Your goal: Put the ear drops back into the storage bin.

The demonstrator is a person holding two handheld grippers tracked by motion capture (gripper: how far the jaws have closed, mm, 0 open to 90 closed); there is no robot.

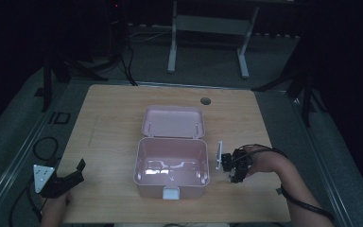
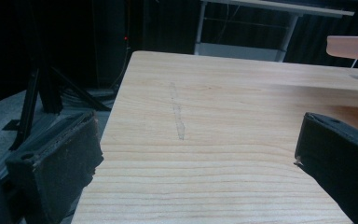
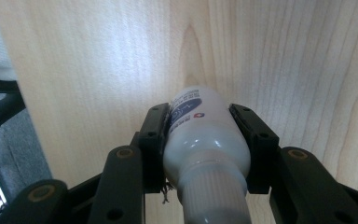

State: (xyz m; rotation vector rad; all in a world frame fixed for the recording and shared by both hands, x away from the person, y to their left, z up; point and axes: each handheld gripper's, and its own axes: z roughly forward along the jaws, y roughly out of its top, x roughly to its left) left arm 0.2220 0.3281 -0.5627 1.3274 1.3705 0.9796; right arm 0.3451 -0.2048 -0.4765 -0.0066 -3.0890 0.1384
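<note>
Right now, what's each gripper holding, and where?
Right gripper is shut on a white bottle, jaws clamping its body just below the cap. Left gripper is open, holding nothing.

Dim room here, dark all around; a light wooden table (image 1: 113, 109) with a round cable hole (image 1: 205, 100) stands on grey floor (image 1: 208, 61); behind it, a white desk frame (image 1: 207, 28); black stand legs (image 1: 52, 75) at left; cables (image 1: 45, 147) trail across the floor.
</note>
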